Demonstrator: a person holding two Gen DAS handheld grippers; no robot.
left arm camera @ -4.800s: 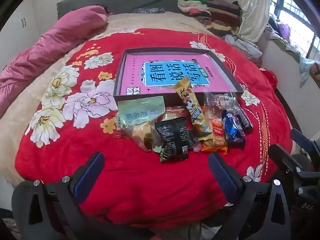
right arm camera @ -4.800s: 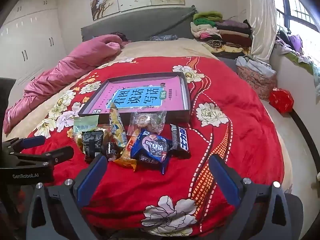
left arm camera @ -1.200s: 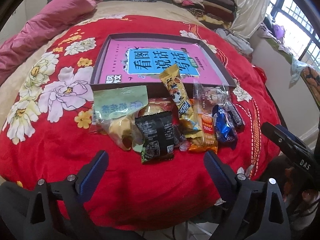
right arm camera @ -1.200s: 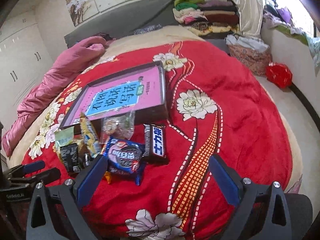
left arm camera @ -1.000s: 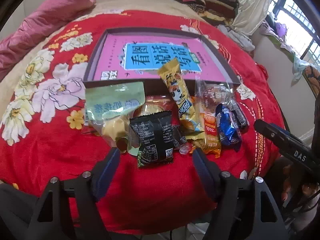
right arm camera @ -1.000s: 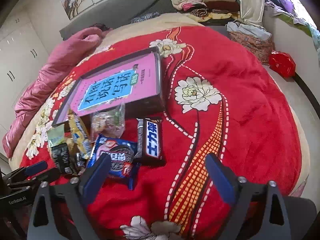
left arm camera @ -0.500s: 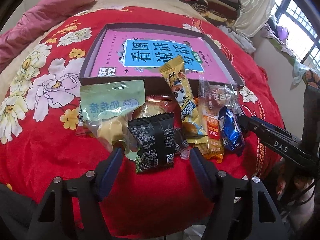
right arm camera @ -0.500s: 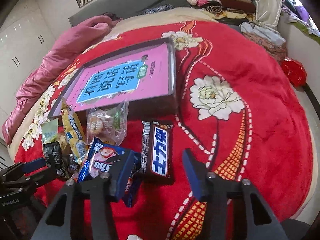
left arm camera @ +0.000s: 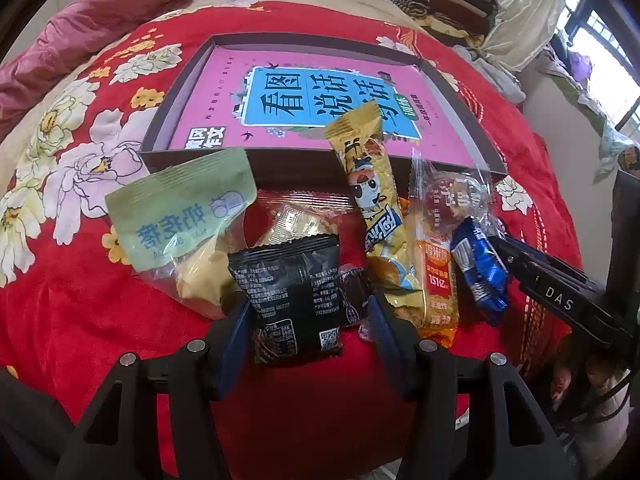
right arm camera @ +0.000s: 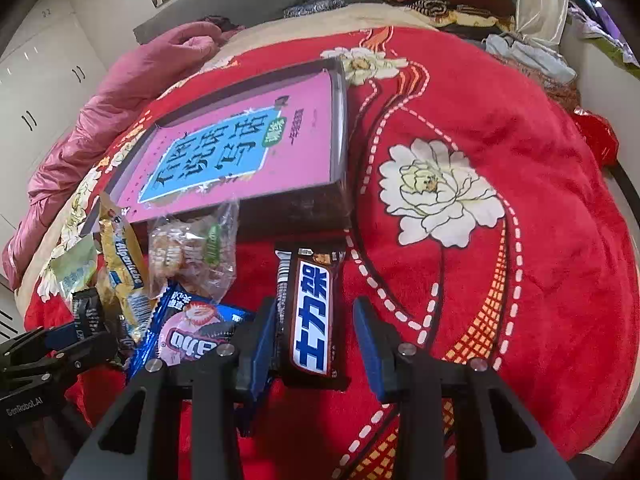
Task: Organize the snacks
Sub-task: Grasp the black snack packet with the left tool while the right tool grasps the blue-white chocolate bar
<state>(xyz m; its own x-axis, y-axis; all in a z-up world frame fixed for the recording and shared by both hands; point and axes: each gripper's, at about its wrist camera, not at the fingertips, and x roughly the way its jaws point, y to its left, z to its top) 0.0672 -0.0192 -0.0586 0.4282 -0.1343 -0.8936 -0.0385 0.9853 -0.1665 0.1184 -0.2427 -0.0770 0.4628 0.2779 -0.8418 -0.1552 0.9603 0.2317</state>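
Right wrist view: the chocolate bar [right arm camera: 310, 316] lay on the red bedspread [right arm camera: 500, 280] just in front of the box [right arm camera: 338, 152], and the right tool [right arm camera: 314, 334], spread wide a second earlier, had dropped over it, its jaws closing with the bar between them; the left pad seemed to touch the wrapper, the right one stood clear. On the other side the left tool [left arm camera: 306, 328] had likewise sunk and narrowed around the black packet [left arm camera: 294, 292] in the snack pile, jaws closing but not yet pinching. Two pickups looked imminent, probably bound for the box.
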